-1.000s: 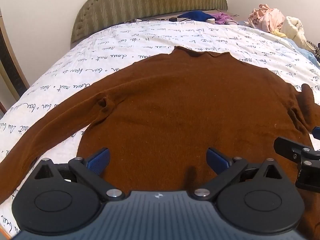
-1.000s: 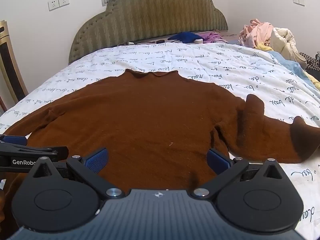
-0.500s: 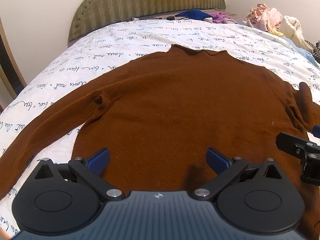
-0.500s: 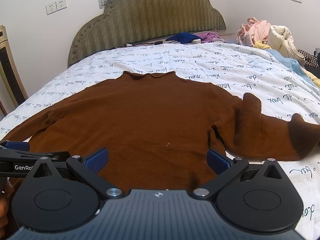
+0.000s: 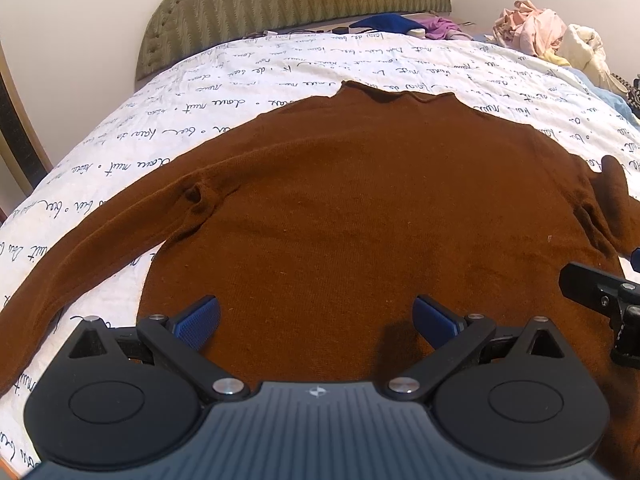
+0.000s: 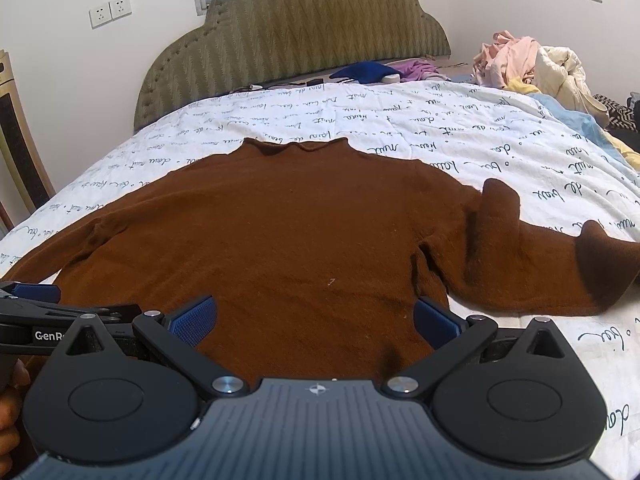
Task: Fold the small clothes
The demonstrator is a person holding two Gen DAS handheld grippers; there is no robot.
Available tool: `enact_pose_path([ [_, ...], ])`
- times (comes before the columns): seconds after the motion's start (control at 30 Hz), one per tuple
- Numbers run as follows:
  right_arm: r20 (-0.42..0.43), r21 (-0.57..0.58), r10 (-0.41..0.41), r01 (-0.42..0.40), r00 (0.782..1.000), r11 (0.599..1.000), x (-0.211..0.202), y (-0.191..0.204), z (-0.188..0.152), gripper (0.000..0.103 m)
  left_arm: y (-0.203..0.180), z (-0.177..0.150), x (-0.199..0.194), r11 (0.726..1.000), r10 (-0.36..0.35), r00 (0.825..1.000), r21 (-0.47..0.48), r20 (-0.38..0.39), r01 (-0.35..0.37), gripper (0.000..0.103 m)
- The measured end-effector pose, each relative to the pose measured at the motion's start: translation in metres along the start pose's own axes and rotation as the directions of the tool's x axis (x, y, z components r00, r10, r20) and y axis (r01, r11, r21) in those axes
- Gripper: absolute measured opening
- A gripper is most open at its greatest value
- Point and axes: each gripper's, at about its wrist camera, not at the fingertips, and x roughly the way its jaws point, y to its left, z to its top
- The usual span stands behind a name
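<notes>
White bedding (image 6: 440,128) with black curly writing covers the bed, and a green padded headboard (image 6: 296,36) stands behind it against a pale wall. One brown sweater (image 5: 360,216) lies flat on the bedding with its neck toward the headboard. It has two sleeves. One sleeve (image 5: 92,248) stretches out long, and its end is cut off at the edge of the left wrist view. The other sleeve (image 6: 560,268) is bent and folded on itself. The bottom edge of the sweater is hidden under both tools, so it cannot be seen.

One left gripper (image 5: 316,318) hangs over the lower part of the sweater. Its two blue fingers (image 5: 198,318) are spread wide and hold nothing. One right gripper (image 6: 314,318) is just beside it, and its two fingers (image 6: 436,318) are spread wide too, also empty. Whether any finger touches the cloth is hard to tell.

Only part of a hand (image 6: 10,420) shows at the edge of the right wrist view. Near the headboard lie one blue cloth (image 6: 364,70) and one purple cloth (image 6: 418,69), small and blurry. One heap of pink and cream clothes (image 6: 532,64) sits on the far side of the bed, too jumbled to count. Two wall sockets (image 6: 110,10) sit on the wall.
</notes>
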Motion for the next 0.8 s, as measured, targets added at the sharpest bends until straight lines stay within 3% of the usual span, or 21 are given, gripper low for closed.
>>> enact_pose_path([
  [0.8, 0.001, 0.009, 0.008, -0.008, 1.0, 1.0, -0.0009, -0.0036, 0.0004, 0.103, -0.0011, 0.0002, 0.0008, 1.0, 0.017, 1.0, 0.0, 0.004, -0.017, 0.103],
])
